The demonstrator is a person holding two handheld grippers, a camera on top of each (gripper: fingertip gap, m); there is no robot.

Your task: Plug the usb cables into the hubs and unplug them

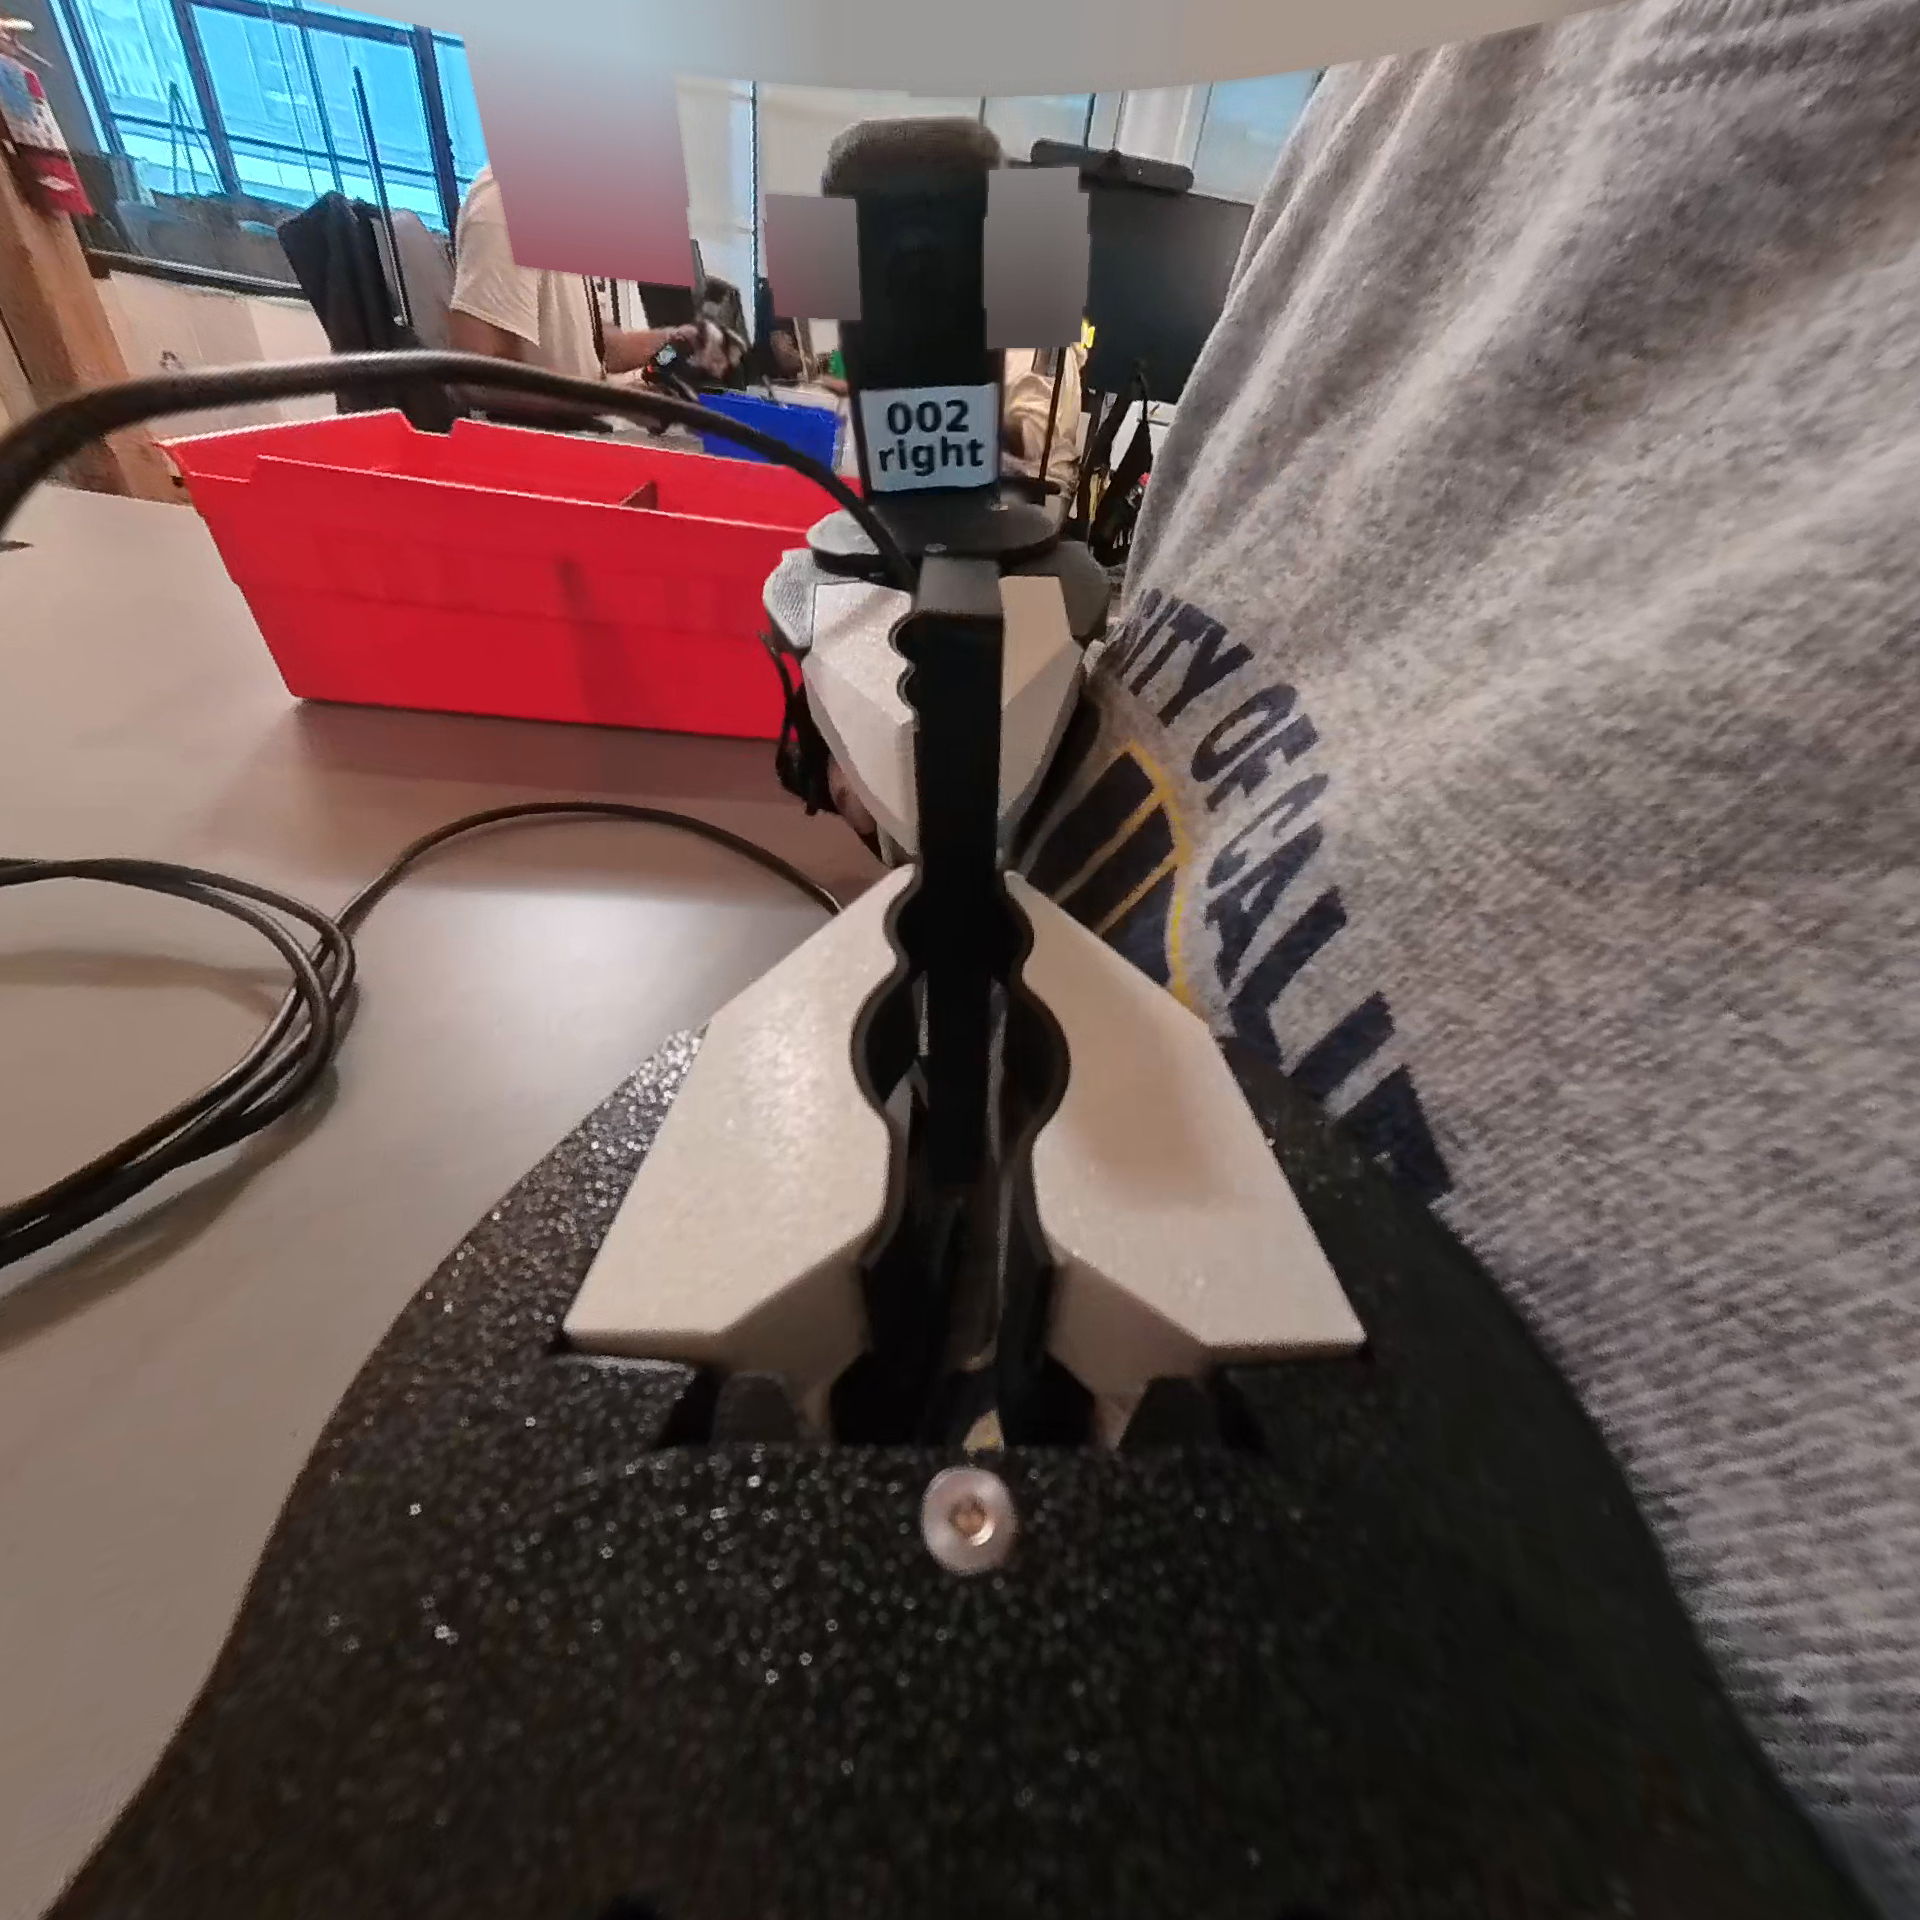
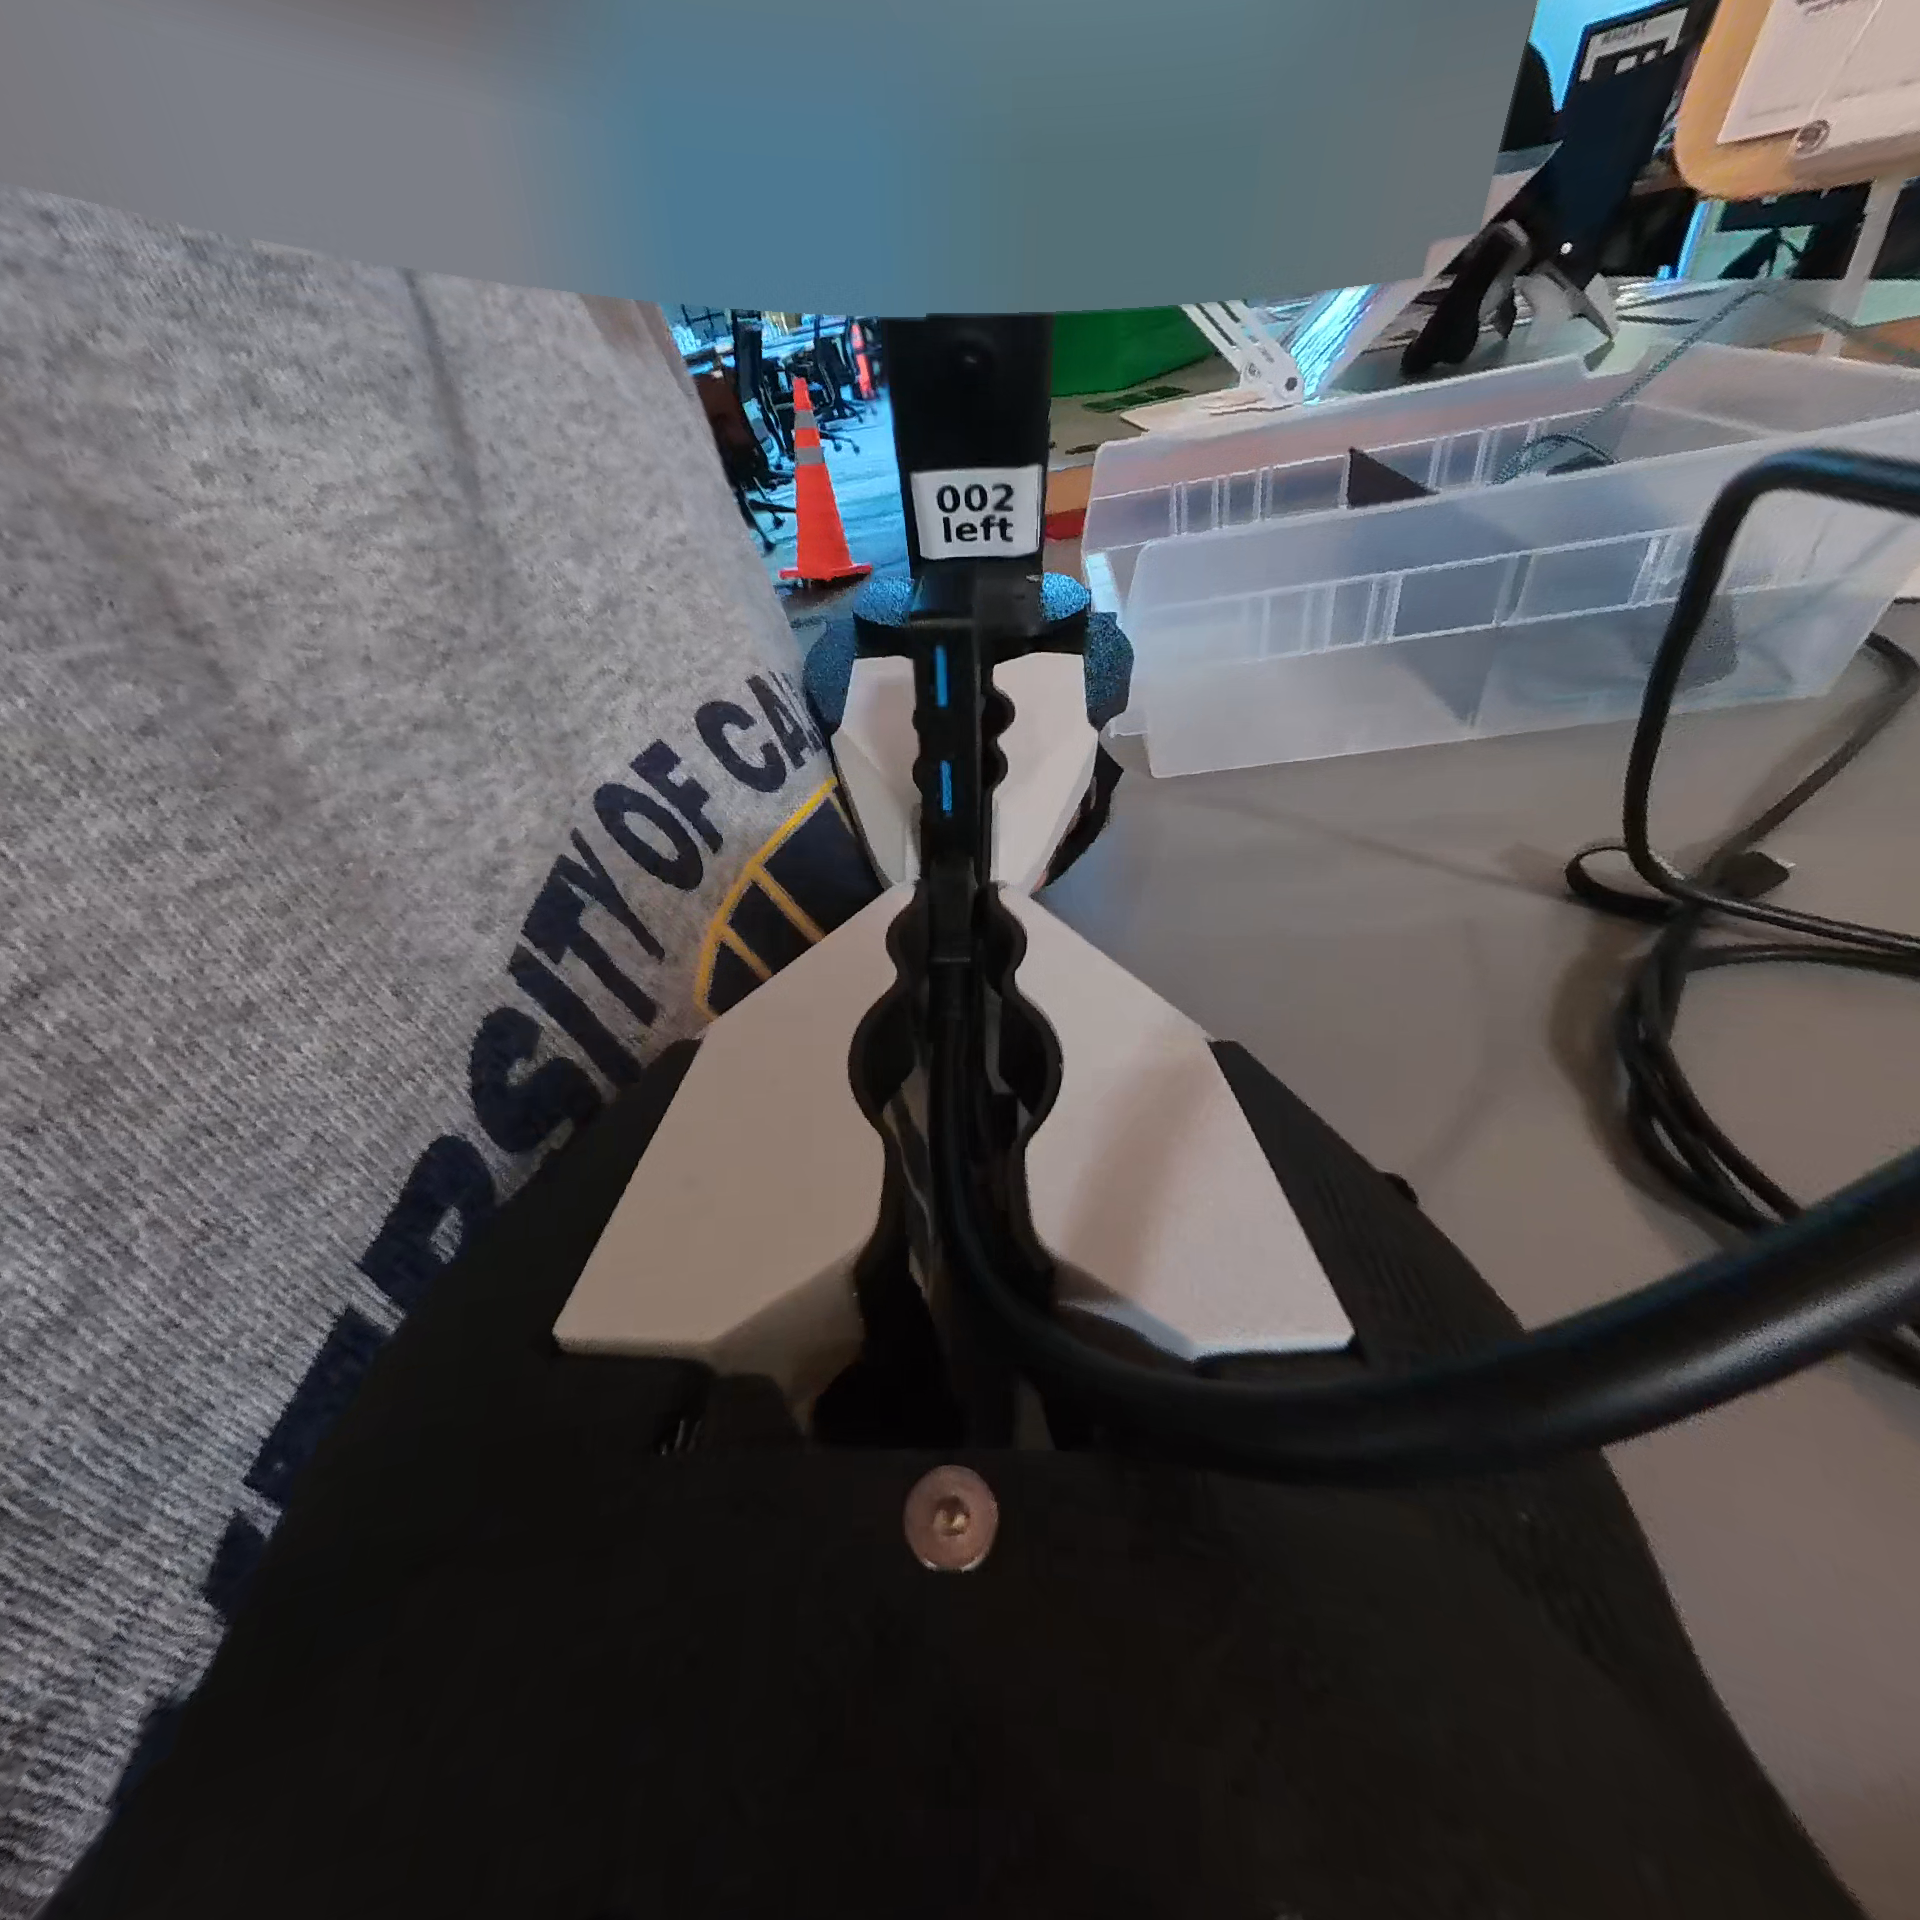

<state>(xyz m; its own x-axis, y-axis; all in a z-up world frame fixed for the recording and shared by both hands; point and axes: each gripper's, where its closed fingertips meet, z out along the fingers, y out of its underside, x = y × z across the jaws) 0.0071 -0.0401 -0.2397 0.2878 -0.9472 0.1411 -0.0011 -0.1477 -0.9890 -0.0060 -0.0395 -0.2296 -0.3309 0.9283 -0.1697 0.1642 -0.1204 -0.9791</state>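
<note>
In the left wrist view, the left gripper is filling the lower centre of the frame, its pale fingers pressing in on a slim black hub that is standing on edge between them. Just beyond, at mid-frame, the right gripper is facing it, tip to tip, closed over the far end of that same black bar. A grey sweatshirt is crowding the whole right side. To the left, black cable loops are lying on the grey table, and behind them a red bin is sitting at upper left. In the right wrist view, the right gripper is clamping a black usb cable, which is curving out of the jaws toward the right edge; its plug end is meeting the hub, whose blue ports are showing between the left gripper's tips at centre. More cable coils are lying at the right, and a clear plastic bin is sitting further back, with an orange cone far off on the floor.
</note>
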